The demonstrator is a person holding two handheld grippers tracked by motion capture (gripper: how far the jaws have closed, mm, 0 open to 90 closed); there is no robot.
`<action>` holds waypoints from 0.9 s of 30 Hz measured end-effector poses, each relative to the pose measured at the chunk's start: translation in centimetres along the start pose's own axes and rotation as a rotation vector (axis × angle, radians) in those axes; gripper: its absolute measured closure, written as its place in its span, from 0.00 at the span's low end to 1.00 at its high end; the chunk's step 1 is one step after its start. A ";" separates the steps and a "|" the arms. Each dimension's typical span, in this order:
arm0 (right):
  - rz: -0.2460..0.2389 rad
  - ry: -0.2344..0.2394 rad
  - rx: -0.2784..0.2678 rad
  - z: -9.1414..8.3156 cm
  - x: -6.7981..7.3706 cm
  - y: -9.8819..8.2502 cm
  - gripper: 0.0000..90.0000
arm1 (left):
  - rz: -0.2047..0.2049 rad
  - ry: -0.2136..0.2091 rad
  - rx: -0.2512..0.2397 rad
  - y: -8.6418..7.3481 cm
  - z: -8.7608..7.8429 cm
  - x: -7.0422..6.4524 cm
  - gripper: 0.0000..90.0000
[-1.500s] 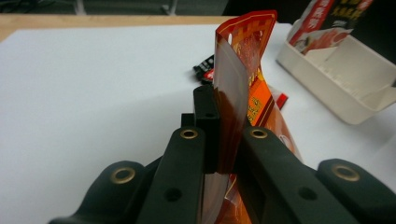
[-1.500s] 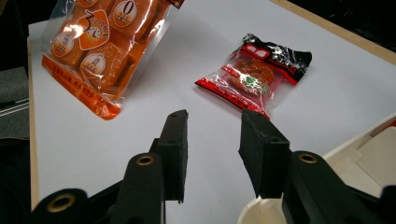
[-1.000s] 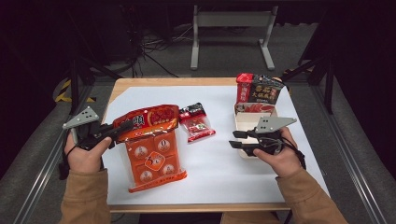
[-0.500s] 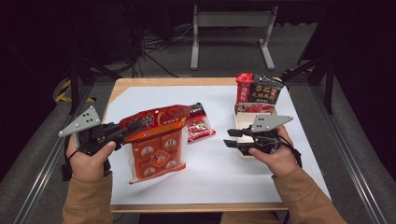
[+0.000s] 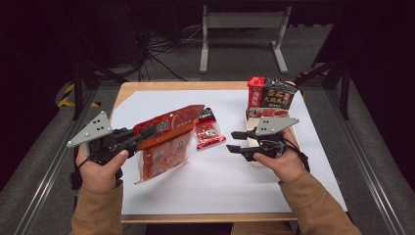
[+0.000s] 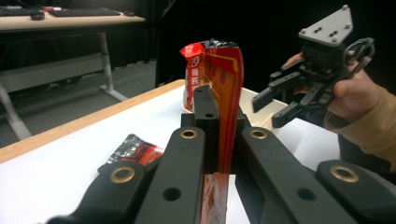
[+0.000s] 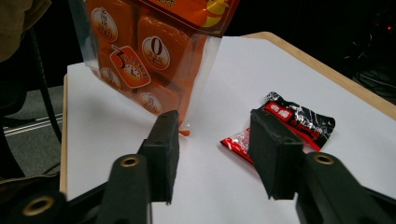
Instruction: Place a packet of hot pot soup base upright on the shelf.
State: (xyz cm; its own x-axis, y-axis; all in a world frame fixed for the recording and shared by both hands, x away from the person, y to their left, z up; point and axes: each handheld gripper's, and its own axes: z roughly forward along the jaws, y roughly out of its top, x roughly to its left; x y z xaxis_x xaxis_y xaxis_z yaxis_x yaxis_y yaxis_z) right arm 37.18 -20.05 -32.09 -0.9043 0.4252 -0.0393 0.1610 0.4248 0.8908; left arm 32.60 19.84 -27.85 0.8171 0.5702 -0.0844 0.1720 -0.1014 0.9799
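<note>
White worktop, dark room. My left gripper jaws clamped on orange snack bag, lifted at 9 o'clock. Right gripper jaws apart, just been opening, nothing between; small red packet at 12 o'clock.

Wooden table: white sheet, small red packet, box.

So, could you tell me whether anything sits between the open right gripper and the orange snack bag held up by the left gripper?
Nothing visible does. Bare white sheet lies between the right gripper and the orange snack bag; the small red-and-black packet lies off to the side.
</note>
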 end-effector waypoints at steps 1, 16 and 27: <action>0.002 0.001 -0.005 0.2 0.0 0.1 0.53 | 0.003 -0.003 -0.005 0.1 0.1 -0.1 1.00; -0.008 0.032 -0.009 2.8 0.1 0.2 0.31 | 0.040 -0.084 -0.032 1.0 1.5 -1.7 1.00; -0.020 0.073 -0.023 4.0 0.2 0.3 0.28 | 0.060 -0.144 -0.032 1.2 3.2 -2.5 1.00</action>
State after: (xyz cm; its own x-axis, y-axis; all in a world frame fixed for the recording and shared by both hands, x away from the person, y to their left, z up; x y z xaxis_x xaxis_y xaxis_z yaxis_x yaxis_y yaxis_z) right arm 38.68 -16.63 -33.68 -0.9338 0.3570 -0.0243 0.1347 0.4137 0.9004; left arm 32.52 15.73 -27.01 0.8962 0.4409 -0.0483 0.1045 -0.1042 0.9891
